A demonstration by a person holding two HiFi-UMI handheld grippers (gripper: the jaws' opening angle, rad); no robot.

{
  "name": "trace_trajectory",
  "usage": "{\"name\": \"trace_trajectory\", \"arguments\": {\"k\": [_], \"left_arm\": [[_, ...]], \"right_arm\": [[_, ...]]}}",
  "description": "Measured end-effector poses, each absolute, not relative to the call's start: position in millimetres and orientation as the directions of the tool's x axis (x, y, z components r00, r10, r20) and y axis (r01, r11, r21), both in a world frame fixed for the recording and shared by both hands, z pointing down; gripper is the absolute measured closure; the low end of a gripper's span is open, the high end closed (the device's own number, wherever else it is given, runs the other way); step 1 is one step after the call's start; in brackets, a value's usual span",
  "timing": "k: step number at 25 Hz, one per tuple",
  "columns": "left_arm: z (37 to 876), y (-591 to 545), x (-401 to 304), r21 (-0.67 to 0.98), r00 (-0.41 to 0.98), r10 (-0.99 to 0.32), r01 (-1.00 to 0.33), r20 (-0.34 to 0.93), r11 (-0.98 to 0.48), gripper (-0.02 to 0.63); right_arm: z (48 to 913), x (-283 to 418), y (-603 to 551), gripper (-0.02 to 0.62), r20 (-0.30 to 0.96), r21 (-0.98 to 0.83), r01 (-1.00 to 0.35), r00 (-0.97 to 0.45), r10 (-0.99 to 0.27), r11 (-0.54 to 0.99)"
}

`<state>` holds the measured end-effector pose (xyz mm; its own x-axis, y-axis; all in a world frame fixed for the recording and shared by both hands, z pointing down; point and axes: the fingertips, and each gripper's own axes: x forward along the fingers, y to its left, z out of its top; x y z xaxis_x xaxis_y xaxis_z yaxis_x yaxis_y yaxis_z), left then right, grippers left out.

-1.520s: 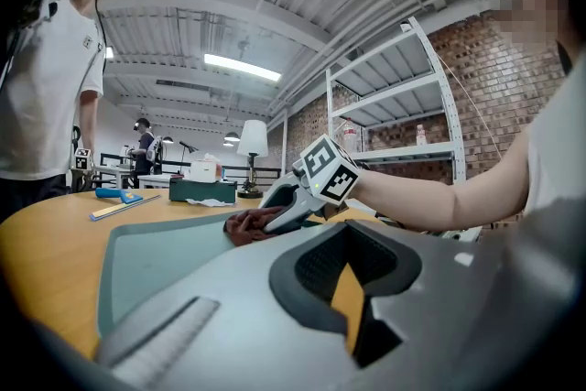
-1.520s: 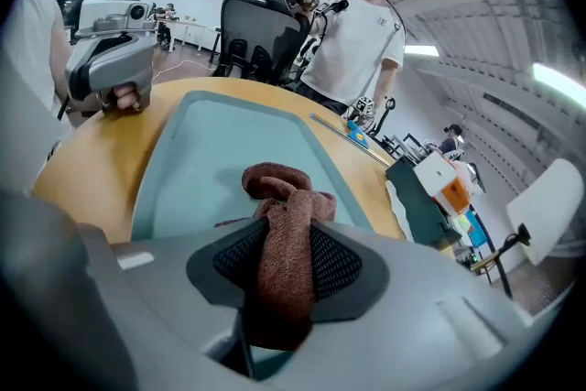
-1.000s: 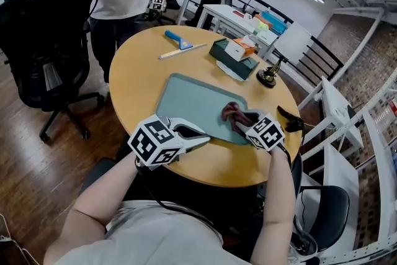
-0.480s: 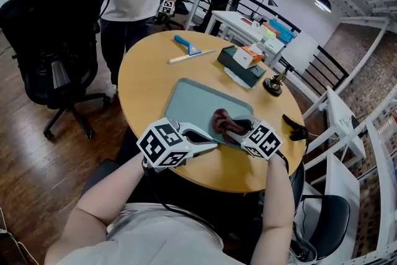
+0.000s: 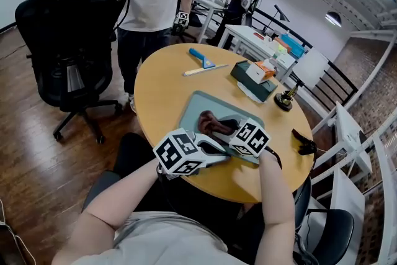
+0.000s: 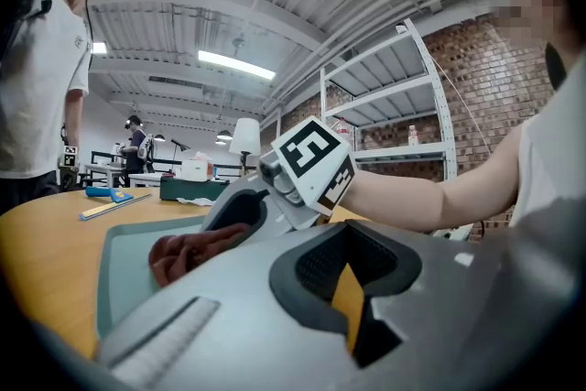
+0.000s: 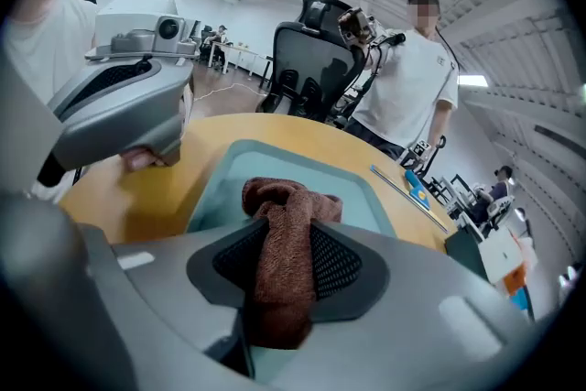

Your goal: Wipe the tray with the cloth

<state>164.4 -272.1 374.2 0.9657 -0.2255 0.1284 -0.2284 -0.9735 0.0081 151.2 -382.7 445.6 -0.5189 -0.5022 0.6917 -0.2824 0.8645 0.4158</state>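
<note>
Dragged leftward across the teal tray (image 5: 193,107) since a second ago, the brown terry cloth (image 7: 286,197) is clamped in the jaws of the right gripper (image 7: 284,293), a hold shown only in the right gripper view; the jaws of the left gripper (image 6: 351,302) are drawn together at the tray's near rim, nothing held; a blue squeegee (image 5: 201,58) and green tissue box (image 5: 253,79) lie beyond on the yellow surface (image 5: 158,93); an office chair (image 5: 68,28) stands behind.

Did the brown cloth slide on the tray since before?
Yes. The cloth, gripped in the right claw, slid left across the tray, from its near right corner toward its middle.
</note>
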Motion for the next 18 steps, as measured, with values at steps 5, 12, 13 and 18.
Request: {"name": "trace_trajectory", "arguments": {"k": [5,12,13,18], "left_arm": [[372.5,-261.2,168.4,0.002,0.980,-0.151,-0.153,0.130,-0.988,0.604],[374.1,-259.9,165.7,0.003,0.980,-0.157,-0.159,0.126,-0.987,0.604],[373.4,-259.4,165.8,0.001,0.979,-0.158,-0.159,0.126,-0.987,0.604],[373.2,-259.2,165.4,-0.001,0.979,-0.158,-0.159,0.127,-0.987,0.604]], "right_arm": [[443.1,116.9,-386.9,0.465,0.692,0.415,-0.209,-0.559,-0.456,0.885],[446.0,82.3,-388.8,0.465,0.686,0.396,-0.165,-0.601,-0.411,0.903],[445.2,81.0,-388.6,0.465,0.684,0.393,-0.166,-0.605,-0.408,0.904],[443.8,82.8,-386.2,0.465,0.680,0.392,-0.169,-0.609,-0.408,0.905]]}}
